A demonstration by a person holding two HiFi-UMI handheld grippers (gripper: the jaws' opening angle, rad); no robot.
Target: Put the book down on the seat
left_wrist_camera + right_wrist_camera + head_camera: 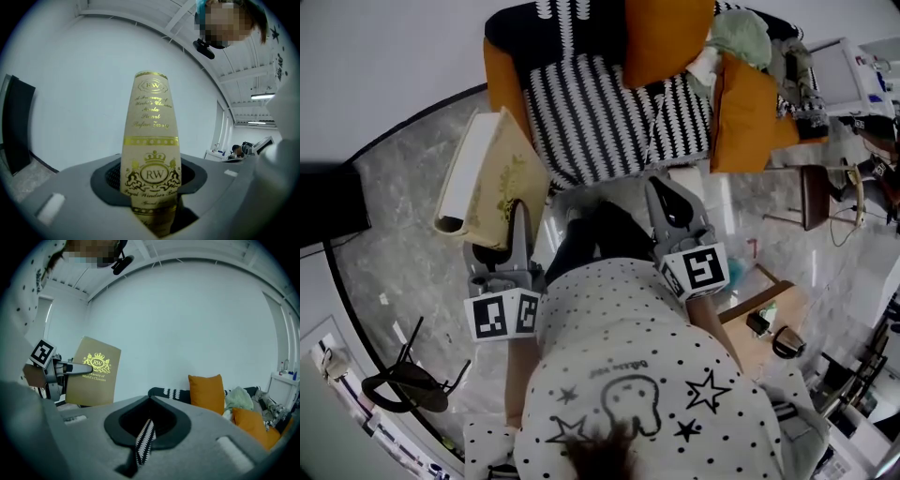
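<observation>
Left gripper [520, 214]: clamped on the gold-printed book [492, 178], 9 o'clock of striped seat [591, 122].
Right gripper [663, 190]: jaws nearly together, empty.

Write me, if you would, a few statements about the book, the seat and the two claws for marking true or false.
1. The left claw grips the book. True.
2. The seat has a black-and-white pattern. True.
3. The book lies flat on the seat. False: it is held up beside the seat, at its left in the head view, and does not touch it.
4. The right claw holds an orange cushion. False: its jaws are together on nothing, and the cushions rest on the seat.
</observation>
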